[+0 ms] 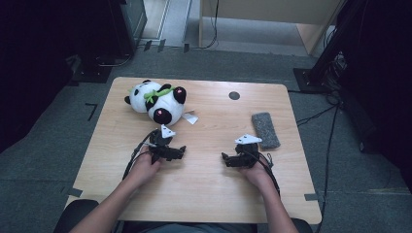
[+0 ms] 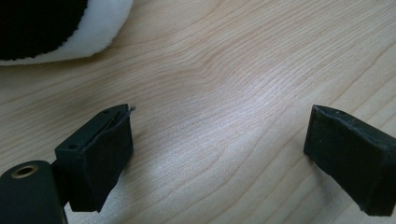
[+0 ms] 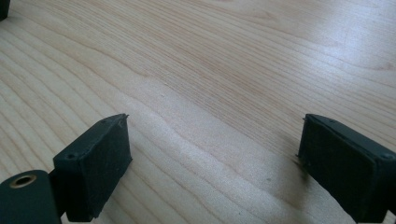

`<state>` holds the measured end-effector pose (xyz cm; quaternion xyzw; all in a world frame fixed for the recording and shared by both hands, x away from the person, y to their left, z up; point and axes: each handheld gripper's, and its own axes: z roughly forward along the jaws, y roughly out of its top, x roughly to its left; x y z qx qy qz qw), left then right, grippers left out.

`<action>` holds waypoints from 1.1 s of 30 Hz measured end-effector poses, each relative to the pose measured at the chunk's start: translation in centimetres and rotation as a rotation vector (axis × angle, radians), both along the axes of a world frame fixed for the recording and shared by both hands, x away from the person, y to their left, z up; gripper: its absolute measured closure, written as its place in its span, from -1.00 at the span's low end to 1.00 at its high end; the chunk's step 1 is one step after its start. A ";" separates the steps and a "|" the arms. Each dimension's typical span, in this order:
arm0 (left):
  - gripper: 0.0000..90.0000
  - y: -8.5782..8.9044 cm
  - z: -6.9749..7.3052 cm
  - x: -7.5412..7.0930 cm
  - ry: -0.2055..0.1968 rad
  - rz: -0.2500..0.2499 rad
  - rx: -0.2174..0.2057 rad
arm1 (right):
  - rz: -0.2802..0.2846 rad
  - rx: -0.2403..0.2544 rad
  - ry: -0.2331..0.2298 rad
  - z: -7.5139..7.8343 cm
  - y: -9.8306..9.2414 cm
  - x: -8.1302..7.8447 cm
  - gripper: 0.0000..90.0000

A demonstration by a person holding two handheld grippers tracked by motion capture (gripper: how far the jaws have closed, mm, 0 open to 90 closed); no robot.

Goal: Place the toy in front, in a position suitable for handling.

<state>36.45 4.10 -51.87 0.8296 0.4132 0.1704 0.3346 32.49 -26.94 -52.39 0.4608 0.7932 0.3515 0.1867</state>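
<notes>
1. Lowest in the high view, the left gripper sits just left of centre and the right gripper just right of it, both low over the table with their tips turned toward each other. Each has its jaws spread wide with only bare wood between them; neither holds anything.
2. Above the left gripper, upper left of centre, lies the toy panda, near it but apart. In the left gripper view its white fur fills the top left corner.
3. Reaching for the panda looks like the step in hand: keep the jaws wide, approach level, and close on a plump part of the body.
4. Right of centre lies a grey cloth, well clear of that path.
</notes>
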 end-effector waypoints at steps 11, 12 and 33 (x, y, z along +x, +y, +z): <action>-0.83 0.0 0.0 0.0 0.000 0.000 0.000 | -0.001 0.000 0.001 0.0 0.0 0.0 -0.81; -0.83 0.0 0.0 0.0 0.000 -0.001 0.000 | -0.001 0.000 0.000 0.0 0.0 0.0 -0.81; -0.83 -0.2 0.0 -0.1 -0.001 -0.009 0.002 | -0.001 0.001 0.001 0.0 0.0 0.0 -0.81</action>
